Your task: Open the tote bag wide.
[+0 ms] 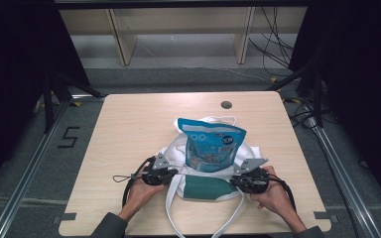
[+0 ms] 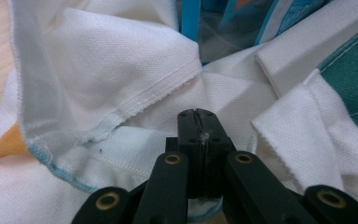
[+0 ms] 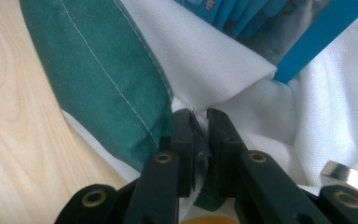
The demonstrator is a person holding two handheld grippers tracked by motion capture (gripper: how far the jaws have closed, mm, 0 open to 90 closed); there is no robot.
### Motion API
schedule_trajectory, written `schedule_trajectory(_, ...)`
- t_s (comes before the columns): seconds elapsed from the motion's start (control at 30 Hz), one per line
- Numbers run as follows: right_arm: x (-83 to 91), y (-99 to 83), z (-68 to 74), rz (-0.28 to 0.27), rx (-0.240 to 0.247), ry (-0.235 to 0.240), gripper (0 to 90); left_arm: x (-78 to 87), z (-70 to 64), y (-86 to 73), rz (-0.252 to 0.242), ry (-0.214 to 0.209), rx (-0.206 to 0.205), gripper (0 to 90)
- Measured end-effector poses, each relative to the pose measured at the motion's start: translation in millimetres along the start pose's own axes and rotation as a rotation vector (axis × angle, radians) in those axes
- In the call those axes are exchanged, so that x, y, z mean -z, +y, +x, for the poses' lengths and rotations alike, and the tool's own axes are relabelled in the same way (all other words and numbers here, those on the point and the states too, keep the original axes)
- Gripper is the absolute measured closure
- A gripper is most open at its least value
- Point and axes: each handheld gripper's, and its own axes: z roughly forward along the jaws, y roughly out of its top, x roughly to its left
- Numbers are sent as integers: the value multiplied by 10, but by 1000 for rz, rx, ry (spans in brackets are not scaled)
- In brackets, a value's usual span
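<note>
Table (image 1: 129, 129): pale wood, round port (image 1: 226, 104) near far edge. Floor (image 1: 178, 77): grey, marked "5" (image 1: 68, 137) at left. Wooden shelf (image 1: 178, 29) stood beyond. Black curtains (image 1: 10, 74) flanked both sides. Cables (image 1: 273, 44) trailed far right. Metal rails (image 1: 25, 173) ran alongside.

High view: pale wooden table (image 1: 129, 129) evenly lit from above, soft faint shadows, surroundings beyond the table very dark. Slightly soft, low detail overall. Both gripper views: bright, white woven cloth bag (image 2: 121, 70) near blown out, sharp weave mid-frame, black jaws at the bottom blurred, glossy blue snack packet (image 3: 242, 18) out of focus.
</note>
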Motion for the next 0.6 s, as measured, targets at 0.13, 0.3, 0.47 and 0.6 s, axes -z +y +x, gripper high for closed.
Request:
schedule_trajectory(0.13,-30,16,-19,-5,-15,4,824,-31,30,29,2,23,-4,889)
schedule_trajectory(0.3,-120,83,-119,-21,-27,-28,823,-88,125,79,1,43,10,889)
schedule_trajectory(0.47,-214,173,-259,-23,-41,-52,821,-151,240,139,8,63,23,887)
schedule_trajectory(0.6,-291,236,-342,-31,-36,-92,818,-205,297,180,-1,71,42,887)
